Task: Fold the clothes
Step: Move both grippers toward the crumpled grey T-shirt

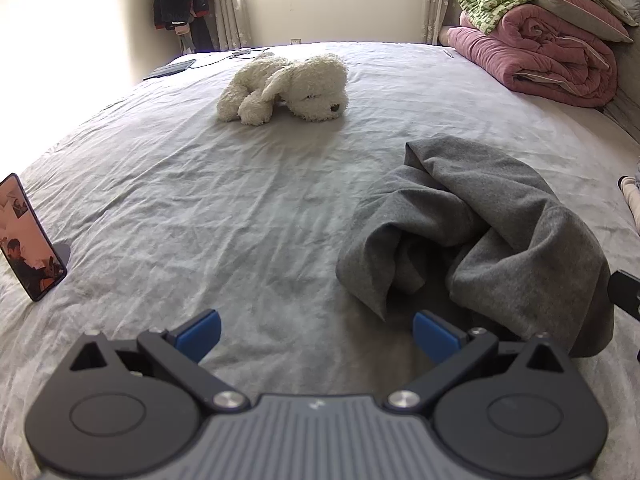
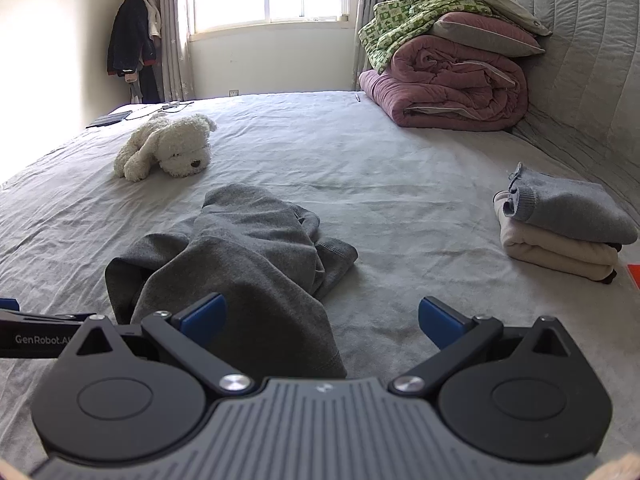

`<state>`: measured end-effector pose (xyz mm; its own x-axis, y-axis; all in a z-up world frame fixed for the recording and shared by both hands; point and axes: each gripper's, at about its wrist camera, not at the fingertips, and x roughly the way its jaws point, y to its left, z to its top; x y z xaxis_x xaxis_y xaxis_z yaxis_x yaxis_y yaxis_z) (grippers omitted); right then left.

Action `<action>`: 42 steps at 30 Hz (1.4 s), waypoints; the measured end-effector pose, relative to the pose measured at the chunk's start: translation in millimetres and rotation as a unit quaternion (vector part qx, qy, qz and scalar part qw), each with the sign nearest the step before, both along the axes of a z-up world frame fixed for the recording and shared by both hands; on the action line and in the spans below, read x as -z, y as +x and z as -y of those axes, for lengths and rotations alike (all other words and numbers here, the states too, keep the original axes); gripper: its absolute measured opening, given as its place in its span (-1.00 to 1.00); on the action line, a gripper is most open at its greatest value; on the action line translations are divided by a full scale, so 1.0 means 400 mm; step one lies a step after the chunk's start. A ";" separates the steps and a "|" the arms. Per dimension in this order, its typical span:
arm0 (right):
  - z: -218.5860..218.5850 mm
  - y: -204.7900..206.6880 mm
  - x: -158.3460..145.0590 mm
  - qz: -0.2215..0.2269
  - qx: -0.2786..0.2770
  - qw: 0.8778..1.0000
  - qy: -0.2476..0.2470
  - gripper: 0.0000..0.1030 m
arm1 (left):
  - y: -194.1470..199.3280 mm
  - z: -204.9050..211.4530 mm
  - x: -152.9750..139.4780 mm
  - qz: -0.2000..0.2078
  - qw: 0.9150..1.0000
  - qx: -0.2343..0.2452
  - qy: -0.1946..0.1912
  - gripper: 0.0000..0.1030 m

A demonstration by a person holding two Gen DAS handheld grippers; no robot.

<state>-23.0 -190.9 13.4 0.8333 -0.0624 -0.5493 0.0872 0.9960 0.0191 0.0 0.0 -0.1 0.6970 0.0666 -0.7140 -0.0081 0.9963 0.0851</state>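
Note:
A crumpled dark grey garment [image 1: 492, 232] [image 2: 240, 252] lies in a heap on the grey bed sheet [image 1: 224, 208] [image 2: 400, 184]. My left gripper [image 1: 316, 336] hovers over bare sheet just left of the heap, its blue pads wide apart and empty. My right gripper [image 2: 322, 320] is open too, held over the near edge of the garment, whose cloth runs under the left finger [image 2: 202, 316]; nothing is pinched. The left gripper's body [image 2: 36, 334] shows at the left edge of the right wrist view. A folded stack of a grey and a cream garment [image 2: 560, 228] sits to the right.
A white plush dog [image 1: 288, 88] [image 2: 168, 148] lies farther up the bed. A propped phone [image 1: 28, 236] stands at the left edge. Pink and green quilts with pillows [image 1: 540, 40] [image 2: 448, 64] are piled at the padded headboard [image 2: 592, 72]. A dark tablet [image 1: 170, 69] lies at the far corner.

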 end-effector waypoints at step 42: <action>0.001 0.021 0.028 -0.032 0.002 0.999 0.003 1.00 | 0.009 0.007 0.027 -0.010 1.000 -0.007 0.019 0.99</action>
